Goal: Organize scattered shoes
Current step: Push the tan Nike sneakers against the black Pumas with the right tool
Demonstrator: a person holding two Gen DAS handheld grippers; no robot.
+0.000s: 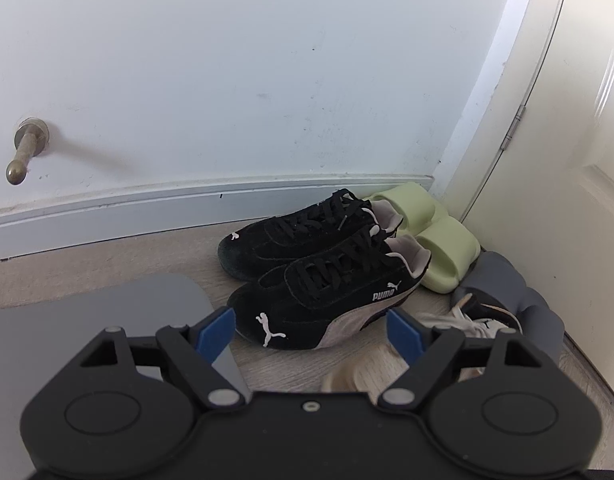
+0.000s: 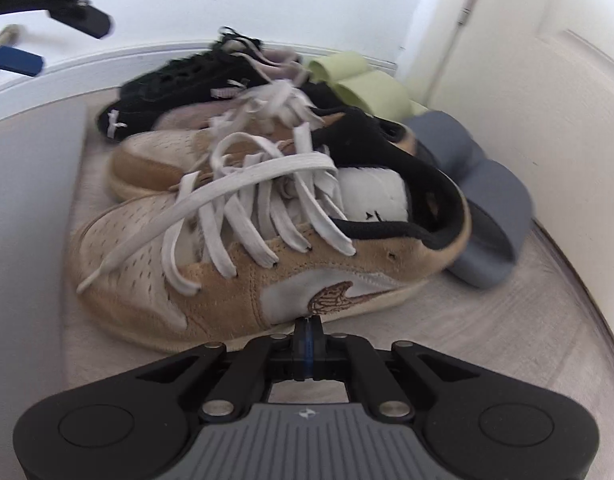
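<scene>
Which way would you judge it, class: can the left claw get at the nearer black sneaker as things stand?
Probably yes. The left claw is open, and the nearer black sneaker lies just ahead of its blue fingers on bare floor, nothing between.

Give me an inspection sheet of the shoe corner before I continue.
Surface: pale wood-look floor; grey mat at left.
Job's things: black sneakers paired by the baseboard; tan sneakers side by side in front of them; green slides and grey slides toward the corner.
Clutter: nothing seen.
Grippers: left hand-held gripper open, empty, facing the black pair; right hand-held gripper shut, tips at the near tan sneaker's side.
Cables: nothing seen.
Surroundings: white wall, doorstop, hinged door.
</scene>
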